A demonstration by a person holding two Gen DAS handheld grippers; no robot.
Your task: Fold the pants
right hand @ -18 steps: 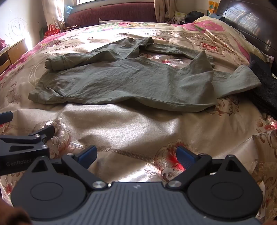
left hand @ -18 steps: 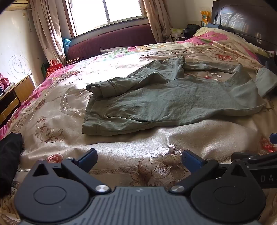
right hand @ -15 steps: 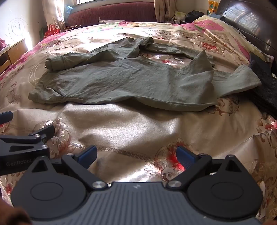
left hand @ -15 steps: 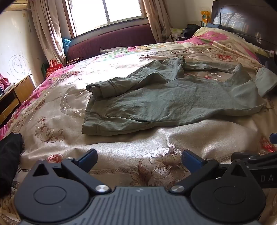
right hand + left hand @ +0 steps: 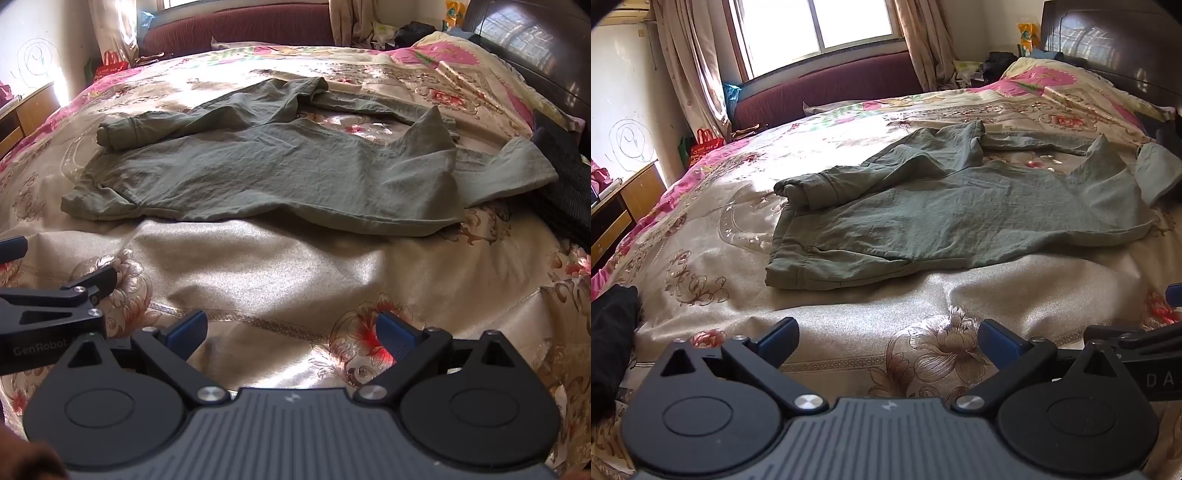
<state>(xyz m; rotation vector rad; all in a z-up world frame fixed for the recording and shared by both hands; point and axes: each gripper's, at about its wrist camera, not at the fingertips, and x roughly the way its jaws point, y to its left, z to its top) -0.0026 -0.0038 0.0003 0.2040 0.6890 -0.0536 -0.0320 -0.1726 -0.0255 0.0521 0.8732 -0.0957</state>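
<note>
Bed: a wide bed under a shiny floral bedspread carries everything; its dark headboard stands at the right.
Pants: green pants lie rumpled and unfolded across the middle of the bed, one leg end bunched at the left, a paler turned-over part at the right; in the right wrist view the same pants spread from left to right.
Containers: a red bag stands on the floor by the curtain, contents not visible; a wooden cabinet sits at the left edge, what it holds cannot be told.
Left gripper: the left gripper hangs above bare bedspread at the near edge, its blue fingers spread wide with nothing between them.
Right gripper: the right gripper also hangs over bare bedspread, its fingers spread wide and empty.
Pants and fingers: the pants lie ahead of both pairs of fingers, apart from them, with a strip of bedspread between; no finger touches the cloth.
Other cloth: a black garment lies at the bed's left edge; a dark ribbed cloth lies just beside the pants' right end.
Window: a bright window with curtains sits above a maroon ledge.
</note>
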